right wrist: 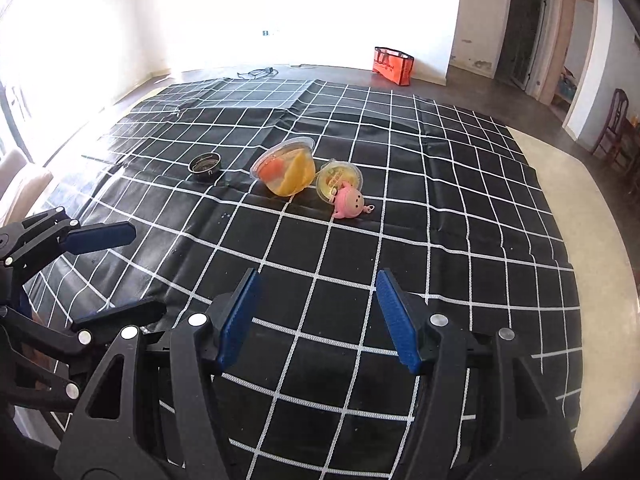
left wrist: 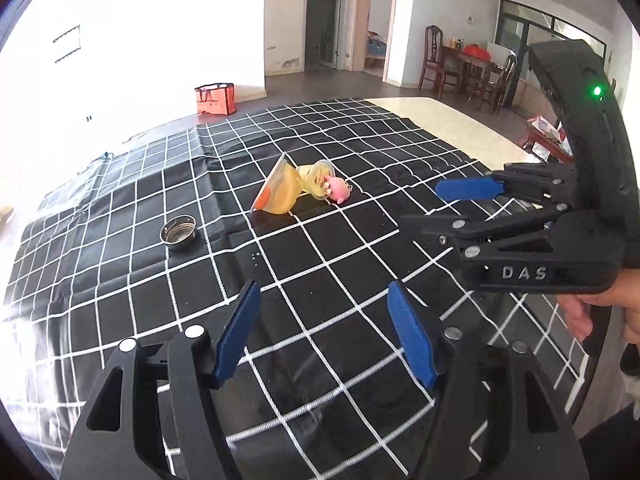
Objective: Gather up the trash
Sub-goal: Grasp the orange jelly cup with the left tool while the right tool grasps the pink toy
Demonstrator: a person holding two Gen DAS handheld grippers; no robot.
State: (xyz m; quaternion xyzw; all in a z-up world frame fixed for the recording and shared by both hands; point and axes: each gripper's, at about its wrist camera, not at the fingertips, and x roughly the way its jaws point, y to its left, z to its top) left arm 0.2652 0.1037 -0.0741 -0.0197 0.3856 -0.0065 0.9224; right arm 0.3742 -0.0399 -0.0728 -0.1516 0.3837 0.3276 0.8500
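A tipped clear plastic cup with yellow and orange contents (left wrist: 278, 190) (right wrist: 286, 172) lies on the black grid cloth. A smaller yellow cup (left wrist: 316, 180) (right wrist: 338, 182) lies beside it, touching a pink pig toy (left wrist: 338, 190) (right wrist: 350, 202). A small metal bowl (left wrist: 178, 230) (right wrist: 205, 165) stands to the left. My left gripper (left wrist: 324, 332) is open and empty, short of the cups. My right gripper (right wrist: 316, 316) is open and empty, also short of them; it shows in the left wrist view (left wrist: 424, 206). The left gripper shows in the right wrist view (right wrist: 128, 272).
The black cloth (right wrist: 440, 220) covers a pale table (left wrist: 440, 116), bare at the right edge. An orange bag (right wrist: 392, 66) stands on the floor beyond. Wooden chairs and a table (left wrist: 460, 64) stand at the far right.
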